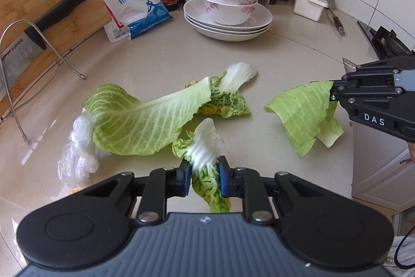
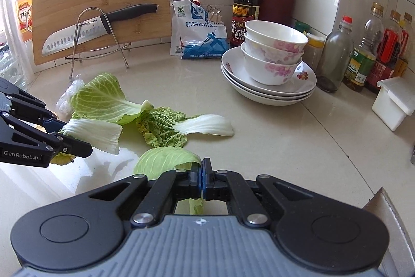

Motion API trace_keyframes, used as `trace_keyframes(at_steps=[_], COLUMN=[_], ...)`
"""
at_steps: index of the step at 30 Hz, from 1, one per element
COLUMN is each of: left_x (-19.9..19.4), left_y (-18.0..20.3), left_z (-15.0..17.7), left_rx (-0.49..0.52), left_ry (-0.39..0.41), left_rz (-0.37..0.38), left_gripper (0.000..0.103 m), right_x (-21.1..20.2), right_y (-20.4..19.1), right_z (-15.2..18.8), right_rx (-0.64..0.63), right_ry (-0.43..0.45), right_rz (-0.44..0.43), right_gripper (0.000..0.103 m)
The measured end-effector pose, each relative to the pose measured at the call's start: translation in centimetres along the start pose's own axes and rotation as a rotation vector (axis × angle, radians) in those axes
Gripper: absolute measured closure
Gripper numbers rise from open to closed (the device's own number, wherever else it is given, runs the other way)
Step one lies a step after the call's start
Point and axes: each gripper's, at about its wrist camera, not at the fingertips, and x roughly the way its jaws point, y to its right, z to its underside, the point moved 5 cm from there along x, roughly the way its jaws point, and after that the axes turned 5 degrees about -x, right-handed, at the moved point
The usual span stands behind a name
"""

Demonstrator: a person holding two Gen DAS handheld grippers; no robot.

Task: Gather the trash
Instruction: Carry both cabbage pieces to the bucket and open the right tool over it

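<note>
From the left wrist, the left gripper (image 1: 204, 173) is clamped on a napa cabbage scrap (image 1: 205, 147), just nearer than the big cabbage leaf (image 1: 145, 116) on the countertop (image 1: 285, 56). From the right wrist, the right gripper (image 2: 201, 179) is pinched tight on a folded cabbage piece (image 2: 166, 162), right of that leaf. Lifting both straight up should avoid dragging neighbouring scraps.

2 low wrist views facing the back wall, close over the counter (image 1: 285, 56), sharing stacked bowls (image 2: 272, 53)
</note>
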Motion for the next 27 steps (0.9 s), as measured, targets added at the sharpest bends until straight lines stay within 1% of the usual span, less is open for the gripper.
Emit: trace_keyframes(at_steps=[10,15,21,27], left_x=[-1.7,-2.4,-3.0,-3.1], left_y=[2.1,3.9,7.2,11.5], left_z=[-0.1,-0.1,-0.1,0.1], left_rx=[0.071,0.112,0.182,0.269], left_ry=[0.006,0.008,0.007,-0.001], left_rz=[0.041,0.073,0.130,0.210], left_gripper=[0.085,0.085,0.085,0.085], right_x=[-3.5,-5.4,-7.9,-10.8], right_y=[0.2,0.3,1.0,2.4], right_z=[1.1,2.0,3.8,7.0], right_rx=[-0.018,-0.008,0.036,0.104], right_ry=[0.017,0.029,0.033,0.015], right_rz=[0.043,0.066,0.107,0.177], right_gripper=[0.101,0.101,0.101,0.101])
